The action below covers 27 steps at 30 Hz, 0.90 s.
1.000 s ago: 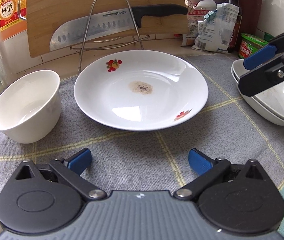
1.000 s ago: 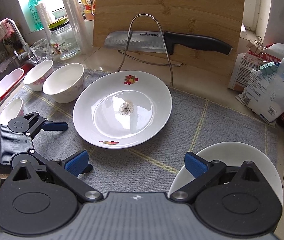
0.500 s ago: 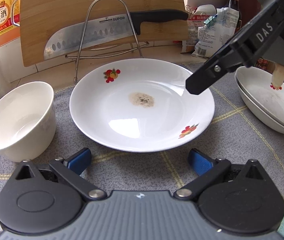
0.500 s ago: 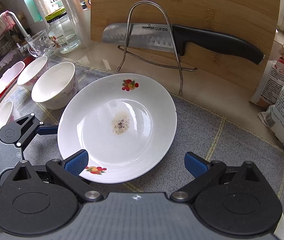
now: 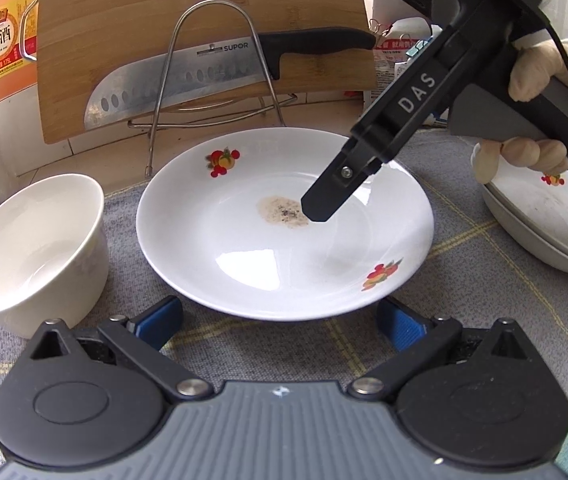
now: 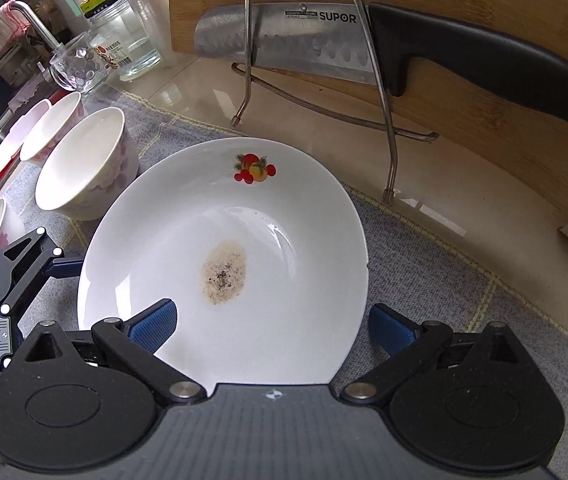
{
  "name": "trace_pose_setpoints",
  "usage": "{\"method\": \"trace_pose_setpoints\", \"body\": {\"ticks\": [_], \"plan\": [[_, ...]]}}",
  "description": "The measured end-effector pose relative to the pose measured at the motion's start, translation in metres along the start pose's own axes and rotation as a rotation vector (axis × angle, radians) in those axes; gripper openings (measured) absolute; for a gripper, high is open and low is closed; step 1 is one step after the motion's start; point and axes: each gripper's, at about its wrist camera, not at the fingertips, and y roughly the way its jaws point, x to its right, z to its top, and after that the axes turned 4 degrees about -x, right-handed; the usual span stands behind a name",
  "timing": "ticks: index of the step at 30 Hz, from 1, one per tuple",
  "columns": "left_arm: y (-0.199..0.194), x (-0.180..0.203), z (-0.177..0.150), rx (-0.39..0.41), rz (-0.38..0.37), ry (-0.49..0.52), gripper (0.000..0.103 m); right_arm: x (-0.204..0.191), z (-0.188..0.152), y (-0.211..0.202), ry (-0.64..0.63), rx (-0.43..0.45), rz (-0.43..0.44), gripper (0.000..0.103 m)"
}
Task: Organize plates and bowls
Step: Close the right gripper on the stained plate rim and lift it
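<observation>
Soiled fruit-print plate (image 5: pixel 284 248) beside bowl (image 5: pixel 31 248)

Right gripper (image 6: pixel 271 326) spread wide over a white plate (image 6: pixel 284 320) with a brown stain (image 6: pixel 223 272). Ahead, a knife (image 6: pixel 324 52) on a wire rack (image 6: pixel 384 100); ahead-left, a white bowl (image 6: pixel 83 160); far left, the left gripper (image 6: pixel 63 269).
</observation>
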Motion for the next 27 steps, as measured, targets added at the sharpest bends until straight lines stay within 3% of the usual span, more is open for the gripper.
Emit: {"method": "trace_pose_setpoints", "body": {"ticks": [11, 27], "plan": [[-0.003, -0.001, -0.004, 0.022, -0.014, 0.015, 0.103, 0.009, 0.022, 0.008, 0.009, 0.037, 0.076, 0.103], [-0.01, 0.0, -0.009, 0.047, -0.035, 0.041, 0.103, 0.021, 0.037, 0.01, 0.021, 0.021, 0.201, 0.103]]}}
